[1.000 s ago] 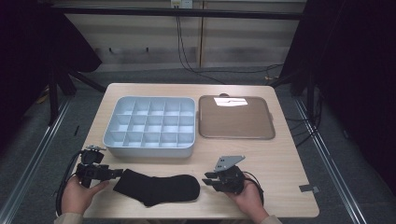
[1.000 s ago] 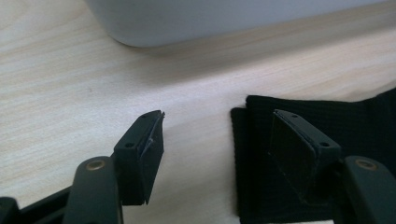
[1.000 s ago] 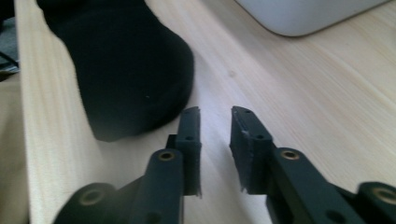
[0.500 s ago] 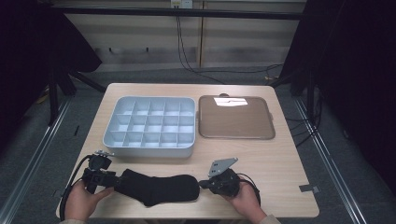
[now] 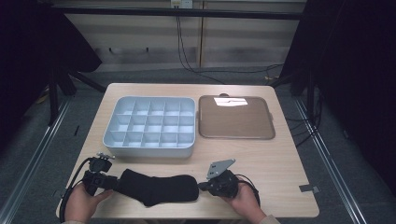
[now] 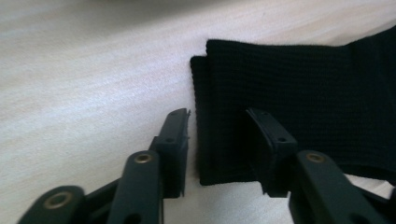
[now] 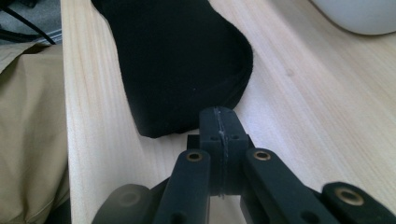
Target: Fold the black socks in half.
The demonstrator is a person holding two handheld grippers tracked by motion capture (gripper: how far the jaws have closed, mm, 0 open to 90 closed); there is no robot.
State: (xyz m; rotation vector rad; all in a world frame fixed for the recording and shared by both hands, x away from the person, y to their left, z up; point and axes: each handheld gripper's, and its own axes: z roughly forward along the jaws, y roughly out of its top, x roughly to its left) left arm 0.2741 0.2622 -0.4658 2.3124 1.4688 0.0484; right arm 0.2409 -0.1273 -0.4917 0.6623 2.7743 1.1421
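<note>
A black sock (image 5: pixel 156 186) lies flat along the front of the wooden table (image 5: pixel 280 163), cuff to the left and toe to the right. My left gripper (image 5: pixel 112 183) is at the cuff. In the left gripper view its jaws (image 6: pixel 217 135) straddle the cuff corner of the sock (image 6: pixel 289 93); they have just been closing, and a gap still shows beside one pad. My right gripper (image 5: pixel 201 185) is at the toe. In the right gripper view its jaws (image 7: pixel 219 121) are pressed together on the rim of the sock's toe (image 7: pixel 177 60).
A pale blue tray (image 5: pixel 149 151) with several compartments stands behind the sock, its corner also in the right gripper view (image 7: pixel 355 18). A brown flat tray (image 5: pixel 236 119) sits to its right. The table's front edge and the person's trousers (image 7: pixel 28 140) are close by.
The left gripper has slid in over the sock's cuff and its jaws have narrowed. The right gripper has shifted slightly toward the toe and closed there.
</note>
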